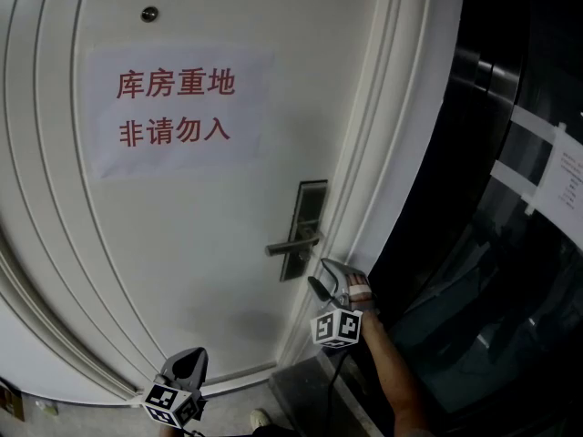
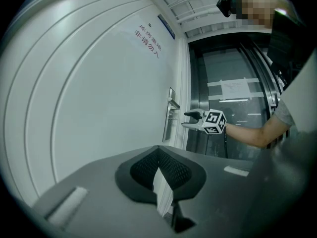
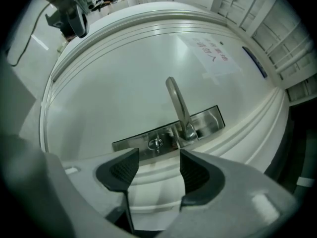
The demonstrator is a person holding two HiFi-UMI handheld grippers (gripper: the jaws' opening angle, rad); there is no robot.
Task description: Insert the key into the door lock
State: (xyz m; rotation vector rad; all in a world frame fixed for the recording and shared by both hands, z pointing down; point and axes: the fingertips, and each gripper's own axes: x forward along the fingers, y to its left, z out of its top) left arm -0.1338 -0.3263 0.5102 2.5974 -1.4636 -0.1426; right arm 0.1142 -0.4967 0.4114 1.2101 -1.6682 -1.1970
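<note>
Closest to the lens, the right tongs point(image 3: 158, 158) stand released, with their ribbed pads wide apart and nothing between them. They face the steel lock plate point(image 3: 133, 143) on the white door point(image 3: 114, 73). A small metal piece juts from the keyhole in that plate. I take it to be the key point(image 3: 156, 144), seated in the lock with only its head exposed, though it is too small to make out in detail. It sits just beyond the open pads, not touching them, and beside the root of the lever handle point(image 3: 177, 103).

The left tongs point(image 2: 158, 150) are clenched, tips together and carrying nothing. They are held low and well away from the lock, in front of the plain door panel.

As for handling, the key looks light, thin and rigid, with smooth metal faces that may slide under a loose pinch. The flat head is the only place to take hold, with one pad on each broad face and the grip squared to the blade. The lever's root is close and leaves little room on that side. A skewed pull or twist could bend the blade or jam it in the cylinder, so any force should run straight along the keyway.
</note>
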